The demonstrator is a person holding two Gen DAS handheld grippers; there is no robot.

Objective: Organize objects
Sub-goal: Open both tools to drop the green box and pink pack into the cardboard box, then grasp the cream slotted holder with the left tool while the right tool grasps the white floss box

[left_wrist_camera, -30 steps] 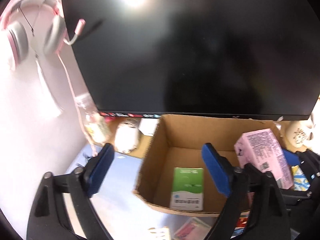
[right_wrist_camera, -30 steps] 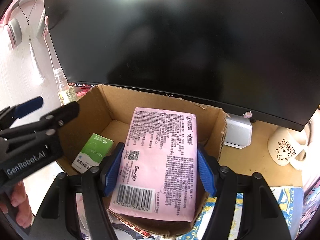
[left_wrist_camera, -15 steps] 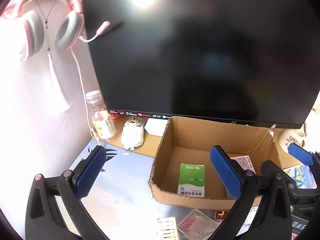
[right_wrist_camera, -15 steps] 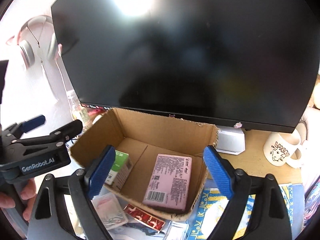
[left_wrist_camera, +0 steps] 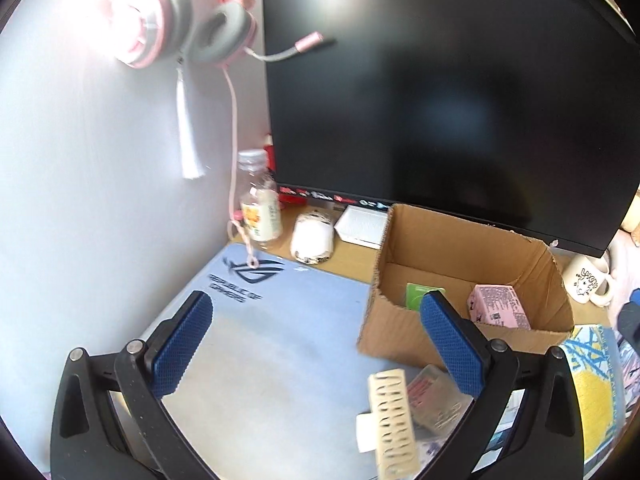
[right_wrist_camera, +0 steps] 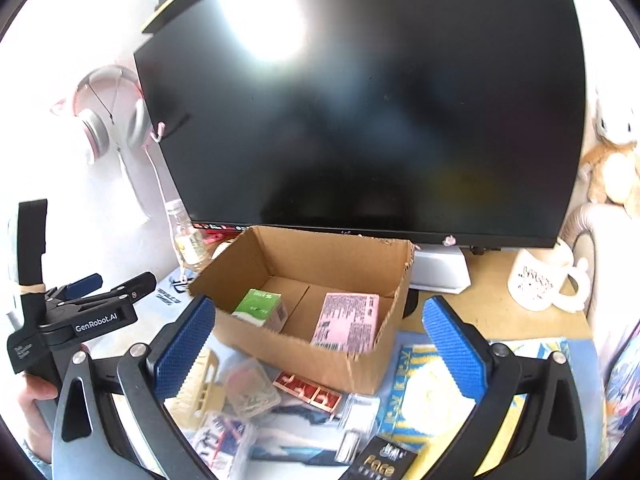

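Right wrist view showed the right tongs (right_wrist_camera: 316, 340) spread wide and empty, their jaws having just been opening. Beyond them, the flat pink printed packet (right_wrist_camera: 347, 317) lay inside the open brown cardboard box (right_wrist_camera: 320, 356), beside a small green carton (right_wrist_camera: 260, 306). Left tongs (left_wrist_camera: 316, 348) also gaped, released, above the pale blue mat (left_wrist_camera: 280, 320) on the tabletop.
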